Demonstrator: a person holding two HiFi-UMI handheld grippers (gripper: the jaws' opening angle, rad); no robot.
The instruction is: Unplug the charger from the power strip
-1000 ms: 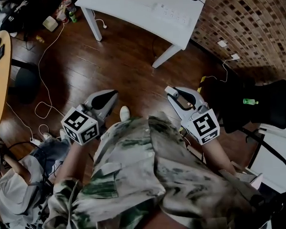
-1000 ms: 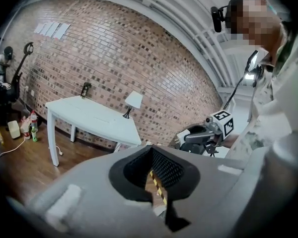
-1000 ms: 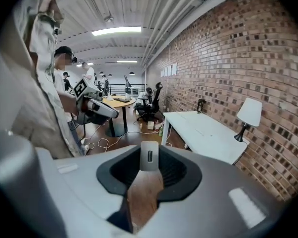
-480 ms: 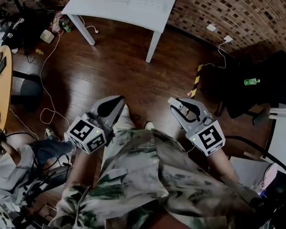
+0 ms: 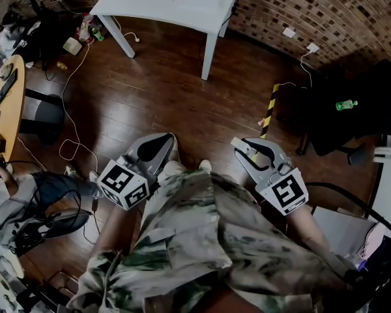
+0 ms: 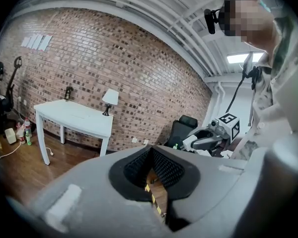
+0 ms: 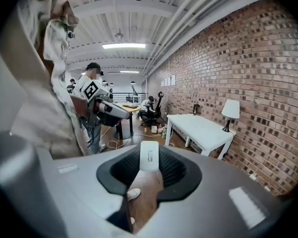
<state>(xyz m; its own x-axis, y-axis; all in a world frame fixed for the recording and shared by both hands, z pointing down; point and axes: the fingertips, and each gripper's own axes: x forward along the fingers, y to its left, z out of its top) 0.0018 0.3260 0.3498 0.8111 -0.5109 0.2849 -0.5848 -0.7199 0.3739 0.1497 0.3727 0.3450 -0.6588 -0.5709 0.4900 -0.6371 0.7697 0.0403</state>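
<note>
In the right gripper view a white block-shaped charger (image 7: 149,156) stands between the jaw tips, and my right gripper (image 7: 150,163) is shut on it. The head view has that gripper (image 5: 238,143) right of my torso, over bare wooden floor. My left gripper (image 5: 169,137) is held beside it on the left. Its pads meet at the tips (image 6: 150,148) with nothing between them. The white table (image 5: 182,5) stands far off at the top edge. I cannot make out the power strip on it.
A lamp (image 6: 110,98) stands on the table by the brick wall (image 5: 293,5). A wall socket (image 5: 289,32), striped floor tape (image 5: 268,109), a black chair (image 5: 342,119), a round wooden table (image 5: 6,96), loose cables (image 5: 72,149) and a seated person (image 5: 26,201) surround me.
In the head view the white table has slid up and left, farther from both grippers. The grippers keep their pose in front of my torso. The right one still holds the charger.
</note>
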